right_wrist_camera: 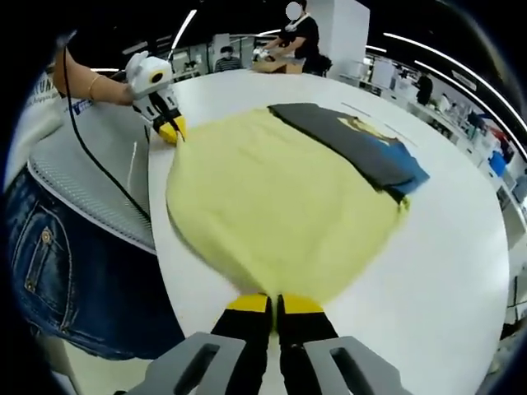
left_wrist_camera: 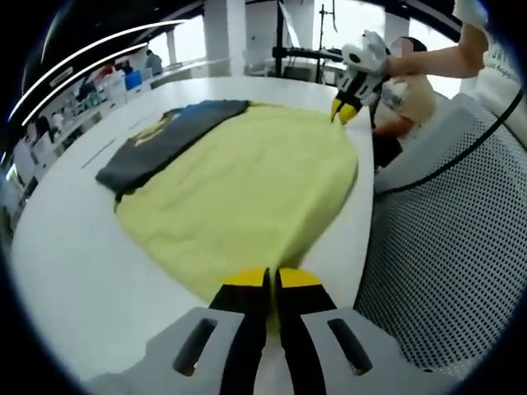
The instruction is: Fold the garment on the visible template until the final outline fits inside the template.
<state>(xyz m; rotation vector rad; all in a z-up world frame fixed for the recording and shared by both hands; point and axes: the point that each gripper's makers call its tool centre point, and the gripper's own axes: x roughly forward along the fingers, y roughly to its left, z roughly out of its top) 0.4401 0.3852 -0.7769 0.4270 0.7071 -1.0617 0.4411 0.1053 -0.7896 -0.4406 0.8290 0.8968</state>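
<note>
A pale yellow garment (left_wrist_camera: 247, 189) lies spread flat on the white table (left_wrist_camera: 74, 271). A dark grey cloth (left_wrist_camera: 165, 140) with a blue and yellow print lies along its far side, overlapping that edge. My left gripper (left_wrist_camera: 272, 280) is shut on the near edge of the yellow garment. In the same view my right gripper (left_wrist_camera: 344, 109) pinches the garment's far corner by the table edge. From the right gripper view, the right gripper (right_wrist_camera: 276, 303) is shut on the yellow garment (right_wrist_camera: 280, 206), the left gripper (right_wrist_camera: 171, 128) grips its other corner, and the dark grey cloth (right_wrist_camera: 354, 140) sits far right.
The person stands against the table edge in a grey perforated top (left_wrist_camera: 445, 247) and jeans (right_wrist_camera: 49, 255); a black cable (left_wrist_camera: 461, 156) hangs across the top. Bare white table (right_wrist_camera: 445, 271) runs past the garment. People (right_wrist_camera: 296, 37) work at the table's far end.
</note>
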